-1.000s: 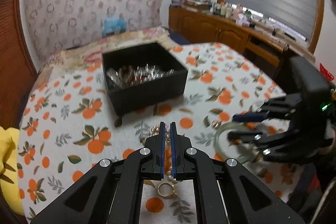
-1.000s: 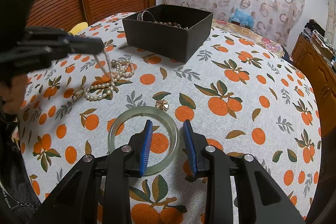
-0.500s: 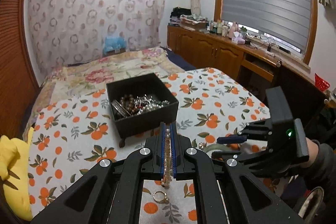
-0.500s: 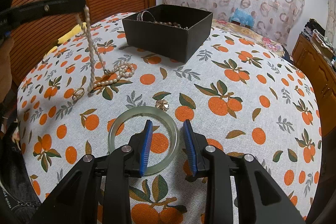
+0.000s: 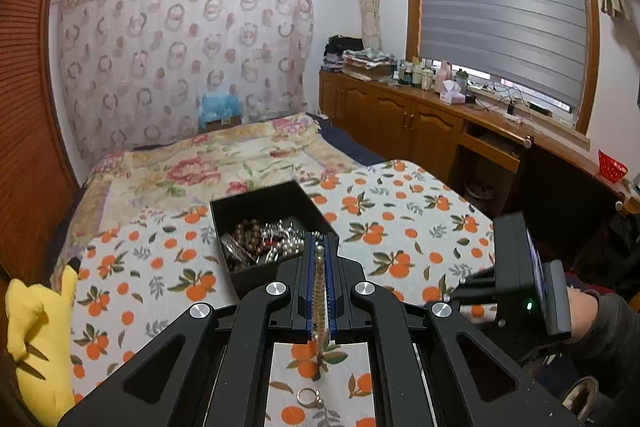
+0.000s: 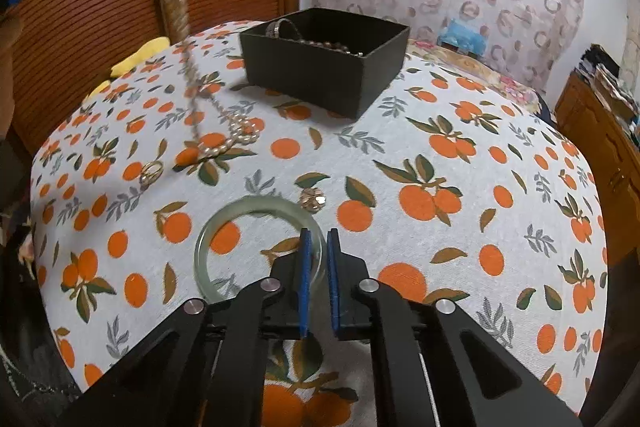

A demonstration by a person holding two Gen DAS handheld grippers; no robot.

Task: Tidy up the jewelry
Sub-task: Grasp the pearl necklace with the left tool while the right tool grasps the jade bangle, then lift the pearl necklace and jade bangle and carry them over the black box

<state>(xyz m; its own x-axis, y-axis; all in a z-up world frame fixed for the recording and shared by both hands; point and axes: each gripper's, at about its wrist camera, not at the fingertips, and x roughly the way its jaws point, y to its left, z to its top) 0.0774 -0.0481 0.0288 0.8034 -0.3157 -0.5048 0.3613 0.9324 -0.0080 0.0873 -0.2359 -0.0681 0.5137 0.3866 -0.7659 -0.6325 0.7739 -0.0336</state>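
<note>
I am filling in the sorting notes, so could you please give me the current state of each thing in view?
left gripper: shut on the pearl necklace, lifting it, tail on the cloth.
right gripper: jaws just closed on the jade bangle, which lies flat.
black box: open, holding jewelry.
gold ring: loose on the cloth.
small flower charm: loose on the cloth.
</note>
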